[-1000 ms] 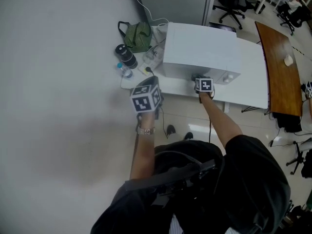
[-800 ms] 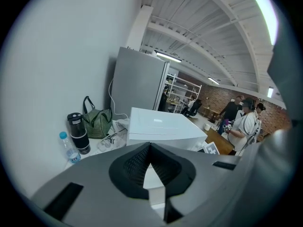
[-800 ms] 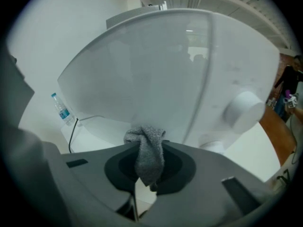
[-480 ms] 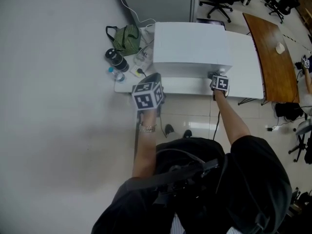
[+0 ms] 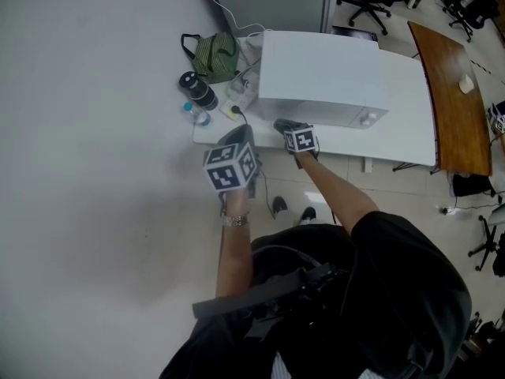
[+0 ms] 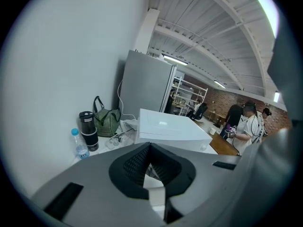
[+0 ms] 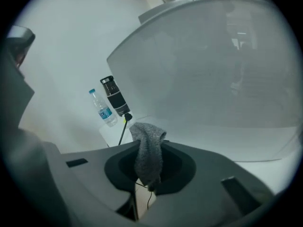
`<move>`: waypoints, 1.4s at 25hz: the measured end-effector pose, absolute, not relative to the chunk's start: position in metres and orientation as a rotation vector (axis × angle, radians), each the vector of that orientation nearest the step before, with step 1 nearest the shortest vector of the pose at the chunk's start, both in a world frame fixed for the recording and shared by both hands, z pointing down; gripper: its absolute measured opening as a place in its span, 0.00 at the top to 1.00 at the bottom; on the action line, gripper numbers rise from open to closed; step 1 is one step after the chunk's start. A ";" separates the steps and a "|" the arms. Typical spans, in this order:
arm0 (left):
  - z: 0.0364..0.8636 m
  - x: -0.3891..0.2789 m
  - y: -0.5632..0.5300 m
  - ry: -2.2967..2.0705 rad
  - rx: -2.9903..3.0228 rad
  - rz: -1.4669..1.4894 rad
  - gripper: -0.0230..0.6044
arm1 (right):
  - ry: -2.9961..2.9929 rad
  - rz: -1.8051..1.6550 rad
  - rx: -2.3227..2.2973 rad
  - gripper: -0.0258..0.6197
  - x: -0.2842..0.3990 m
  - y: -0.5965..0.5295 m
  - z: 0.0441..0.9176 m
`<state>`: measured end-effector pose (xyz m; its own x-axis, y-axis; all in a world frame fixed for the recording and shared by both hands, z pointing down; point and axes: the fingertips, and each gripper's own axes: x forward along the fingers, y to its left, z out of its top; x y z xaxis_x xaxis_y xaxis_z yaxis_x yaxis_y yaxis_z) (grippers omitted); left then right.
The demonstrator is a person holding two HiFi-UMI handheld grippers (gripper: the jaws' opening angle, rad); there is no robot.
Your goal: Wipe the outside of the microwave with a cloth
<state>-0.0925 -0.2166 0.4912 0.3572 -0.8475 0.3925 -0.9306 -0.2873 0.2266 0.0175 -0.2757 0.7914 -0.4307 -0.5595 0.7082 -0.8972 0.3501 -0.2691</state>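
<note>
My left gripper (image 5: 239, 139) hovers near the worktop's (image 5: 398, 144) left front corner, fingers pressed together on nothing. My right gripper (image 7: 147, 168) pinches the cloth (image 7: 147, 145) just before the microwave's (image 5: 323, 73) front, towards its left end.

White microwave (image 5: 323, 77), grey knit cloth (image 7: 147, 150), green striped bag (image 5: 217, 54), black flask (image 5: 197, 89), blue-capped clear bottle (image 7: 102, 109), brown desk (image 5: 446, 93).

Right claw (image 5: 289, 128) slid left, cloth (image 7: 147, 150) seemingly along microwave (image 5: 323, 77)
</note>
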 end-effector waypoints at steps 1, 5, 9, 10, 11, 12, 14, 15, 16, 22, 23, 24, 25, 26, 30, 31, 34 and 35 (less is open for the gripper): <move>0.492 -0.101 -0.214 -1.570 2.194 0.276 0.97 | -2.101 0.892 1.247 0.90 0.006 -0.279 0.796; 0.500 -0.137 -0.201 -1.647 2.123 0.299 0.97 | -1.997 0.834 1.256 0.90 0.010 -0.299 0.810; 0.503 -0.166 -0.198 -1.705 2.061 0.298 0.97 | -1.938 0.796 1.315 0.91 0.064 -0.308 0.809; 0.503 -0.169 -0.200 -1.709 2.055 0.294 0.97 | -1.924 0.816 1.306 0.91 0.078 -0.303 0.815; 0.503 -0.170 -0.202 -1.707 2.056 0.291 0.97 | -1.899 0.825 1.312 0.91 0.095 -0.297 0.821; 0.503 -0.169 -0.205 -1.701 2.062 0.288 0.97 | -1.870 0.824 1.336 0.91 0.114 -0.293 0.824; 0.501 -0.159 -0.212 -1.675 2.091 0.286 0.97 | -1.819 0.804 1.391 0.91 0.154 -0.289 0.820; 0.499 -0.151 -0.216 -1.657 2.113 0.287 0.97 | -1.804 0.783 1.399 0.91 0.170 -0.286 0.814; 0.498 -0.142 -0.220 -1.635 2.137 0.289 0.97 | -1.794 0.754 1.399 0.91 0.185 -0.284 0.808; 0.495 -0.082 -0.238 -1.472 2.275 0.308 0.97 | -1.628 0.805 1.514 0.91 0.274 -0.257 0.803; 0.494 -0.073 -0.240 -1.445 2.297 0.310 0.97 | -1.624 0.773 1.533 0.91 0.285 -0.256 0.802; 0.493 -0.066 -0.242 -1.421 2.317 0.312 0.97 | -1.629 0.755 1.554 0.91 0.289 -0.255 0.797; 0.492 -0.060 -0.243 -1.401 2.334 0.312 0.97 | -1.639 0.765 1.577 0.91 0.289 -0.251 0.788; 0.490 -0.057 -0.245 -1.385 2.348 0.311 0.97 | -1.656 0.797 1.595 0.91 0.284 -0.244 0.777; 0.484 -0.056 -0.256 -1.348 2.376 0.288 0.97 | -1.941 0.859 1.532 0.91 0.218 -0.234 0.689; 0.484 -0.056 -0.259 -1.342 2.378 0.282 0.97 | -2.042 0.833 1.477 0.91 0.195 -0.238 0.658; 0.487 -0.056 -0.269 -1.338 2.380 0.280 0.97 | -2.256 0.627 1.349 0.91 0.139 -0.270 0.573; 0.488 -0.055 -0.270 -1.336 2.380 0.288 0.97 | -2.289 0.571 1.334 0.91 0.126 -0.287 0.552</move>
